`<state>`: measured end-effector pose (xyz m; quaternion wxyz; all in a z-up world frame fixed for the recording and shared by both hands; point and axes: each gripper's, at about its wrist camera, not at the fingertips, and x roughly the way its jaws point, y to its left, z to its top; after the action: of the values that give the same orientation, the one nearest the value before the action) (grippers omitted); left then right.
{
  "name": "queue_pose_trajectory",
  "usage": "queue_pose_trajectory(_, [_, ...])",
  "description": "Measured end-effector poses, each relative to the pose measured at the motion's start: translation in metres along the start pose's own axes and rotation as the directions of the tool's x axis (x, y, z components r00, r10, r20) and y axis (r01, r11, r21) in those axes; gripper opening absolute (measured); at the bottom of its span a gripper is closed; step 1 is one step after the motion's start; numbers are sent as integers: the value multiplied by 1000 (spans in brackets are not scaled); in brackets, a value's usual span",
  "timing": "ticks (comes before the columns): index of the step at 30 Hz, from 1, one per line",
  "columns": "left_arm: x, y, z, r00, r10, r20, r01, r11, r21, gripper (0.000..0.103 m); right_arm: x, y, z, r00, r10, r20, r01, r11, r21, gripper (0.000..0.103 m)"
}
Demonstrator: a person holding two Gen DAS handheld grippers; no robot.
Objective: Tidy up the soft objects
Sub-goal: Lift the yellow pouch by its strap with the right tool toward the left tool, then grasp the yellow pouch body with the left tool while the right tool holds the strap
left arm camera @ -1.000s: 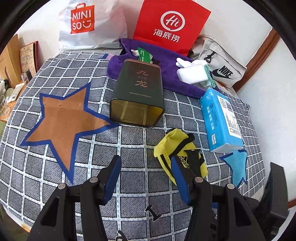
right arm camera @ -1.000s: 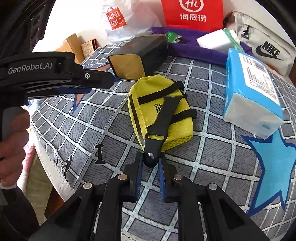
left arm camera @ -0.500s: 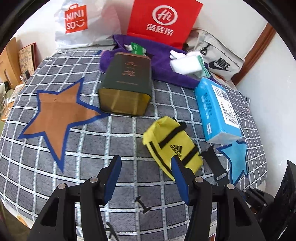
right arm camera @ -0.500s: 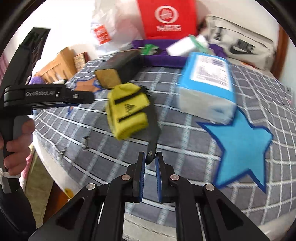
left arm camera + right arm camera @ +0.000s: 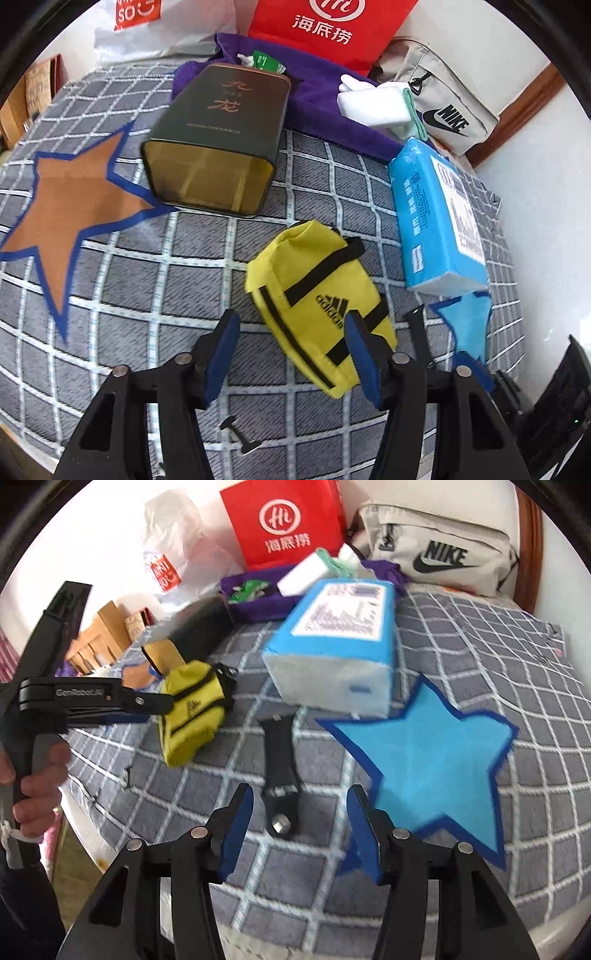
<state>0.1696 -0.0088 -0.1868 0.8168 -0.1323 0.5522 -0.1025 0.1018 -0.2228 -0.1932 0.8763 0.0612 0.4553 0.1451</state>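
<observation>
Strap (image 5: 280,775) of black webbing lies loose on the grid-patterned bed (image 5: 517,672), between the jaws of the right tongs (image 5: 299,829), which are opening and press on nothing; blue star patch (image 5: 436,753) sits at 2 o'clock from it; tissue pack (image 5: 340,642) at 12; left tongs (image 5: 290,356) are also opening, empty, with the yellow pouch (image 5: 314,295) just ahead at 1 o'clock, one pad over its edge; dark tin (image 5: 218,140) lies at 11; risk, as I judge it: closing off-centre would pinch only fabric, so the limp pouch sags, twists or slips free; the strap near the bed's edge could slide off
</observation>
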Motion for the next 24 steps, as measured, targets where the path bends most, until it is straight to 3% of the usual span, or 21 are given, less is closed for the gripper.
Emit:
queue_pose_trajectory(3, [3, -3, 3, 1000, -12, 3, 12, 1000, -9, 58, 17, 9, 6, 1000, 4, 12, -3, 1000, -27, 52])
queue_pose_trajectory(7, [6, -4, 9, 1000, -22, 0, 22, 1000, -20, 60, 31, 27, 5, 996, -69, 52, 75, 989, -130, 50])
queue_pose_trajectory(8, [7, -4, 10, 1000, -21, 1, 21, 999, -26, 60, 32, 29, 5, 994, -88, 59, 95, 985, -143, 46])
queue_pose_trajectory(9, [8, -5, 11, 1000, -20, 1, 20, 999, -31, 60, 33, 30, 5, 992, -110, 70, 119, 981, -154, 30])
queue_pose_trajectory(10, [10, -6, 12, 1000, -18, 2, 18, 999, -35, 61, 33, 27, 6, 993, -98, 68, 107, 982, -153, 21])
queue_pose_trajectory(13, [14, -10, 14, 1000, -4, 1, 4, 999, -36, 63, 29, 13, 9, 998, -34, 48, 39, 994, -107, 21])
queue_pose_trajectory(19, [28, -26, 16, 1000, 28, -7, -28, 999, -28, 74, 13, -4, 6, 994, -87, 60, 92, 991, -94, 20])
queue_pose_trajectory(21, [33, -33, 17, 999, 45, 2, -45, 999, -11, 84, 9, -13, 4, 994, -95, 58, 100, 992, -77, 20])
queue_pose_trajectory(24, [43, -50, 19, 994, 110, 14, -111, 992, 53, 90, 10, -23, 1, 994, -98, 38, 101, 993, -61, 21])
